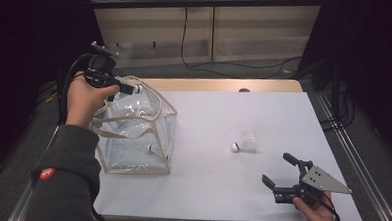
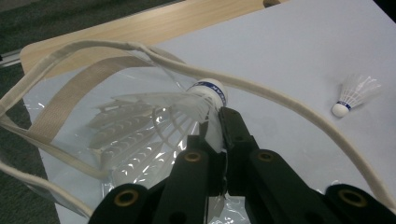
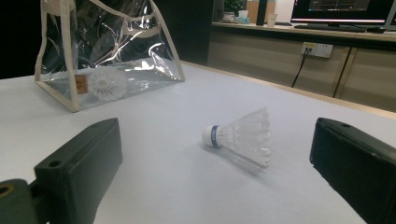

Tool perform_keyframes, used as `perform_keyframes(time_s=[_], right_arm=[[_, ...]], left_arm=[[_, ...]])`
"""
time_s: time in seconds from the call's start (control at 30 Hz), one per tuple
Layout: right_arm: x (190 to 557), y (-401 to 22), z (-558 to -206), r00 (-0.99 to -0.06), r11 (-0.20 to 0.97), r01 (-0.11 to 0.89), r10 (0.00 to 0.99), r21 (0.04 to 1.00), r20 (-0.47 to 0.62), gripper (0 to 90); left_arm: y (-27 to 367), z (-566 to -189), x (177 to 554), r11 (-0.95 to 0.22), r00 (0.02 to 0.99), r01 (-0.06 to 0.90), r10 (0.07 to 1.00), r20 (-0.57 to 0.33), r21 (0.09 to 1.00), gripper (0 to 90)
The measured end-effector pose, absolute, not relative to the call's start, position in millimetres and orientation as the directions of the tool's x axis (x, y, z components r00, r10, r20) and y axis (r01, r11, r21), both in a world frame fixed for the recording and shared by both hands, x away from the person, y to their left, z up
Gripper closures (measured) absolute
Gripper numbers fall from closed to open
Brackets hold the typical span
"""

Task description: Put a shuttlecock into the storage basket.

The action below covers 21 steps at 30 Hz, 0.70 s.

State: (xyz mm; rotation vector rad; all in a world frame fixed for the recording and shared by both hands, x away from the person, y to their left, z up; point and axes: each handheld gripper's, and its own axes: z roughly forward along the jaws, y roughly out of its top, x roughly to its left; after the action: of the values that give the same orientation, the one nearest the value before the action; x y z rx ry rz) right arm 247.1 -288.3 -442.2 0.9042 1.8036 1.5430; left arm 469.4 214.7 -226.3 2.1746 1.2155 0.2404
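Observation:
My left gripper point(image 1: 127, 89) hangs over the mouth of a clear plastic bag with beige trim point(image 1: 133, 133). It is shut on the feather skirt of a white shuttlecock point(image 2: 205, 93), whose blue-banded cork points away from the jaws. A second shuttlecock point(image 1: 154, 148) lies inside the bag on its floor. A third shuttlecock point(image 1: 245, 142) lies on its side on the white table, right of the middle. My right gripper point(image 1: 277, 168) rests near the table's front right, open, with its jaws aimed at that shuttlecock point(image 3: 238, 135) from a short distance.
The bag point(image 3: 107, 46) stands at the table's left with its straps point(image 2: 289, 100) loose around the opening. The white tabletop point(image 1: 224, 111) has a wooden strip along its far edge. A black cable point(image 1: 196, 60) runs across the floor beyond the table.

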Motion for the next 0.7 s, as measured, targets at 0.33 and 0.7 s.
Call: perform_keyframes(time_s=[0.33,0.7], right_arm=[[246.7,-288.3,-442.4,-0.592,0.09,0.121,0.806,0.989,-0.001,2.3],[246.9,-287.8,-443.3,-0.596,0.091,0.121,0.803,0.988,-0.001,2.5]], left_arm=[[218.9,-239.3,473.8,-0.378,0.546,0.714,0.827,-0.132,0.589,88.6],[216.1,-249.3,479.7,-0.373,0.529,0.709,0.842,-0.102,0.599,72.8]])
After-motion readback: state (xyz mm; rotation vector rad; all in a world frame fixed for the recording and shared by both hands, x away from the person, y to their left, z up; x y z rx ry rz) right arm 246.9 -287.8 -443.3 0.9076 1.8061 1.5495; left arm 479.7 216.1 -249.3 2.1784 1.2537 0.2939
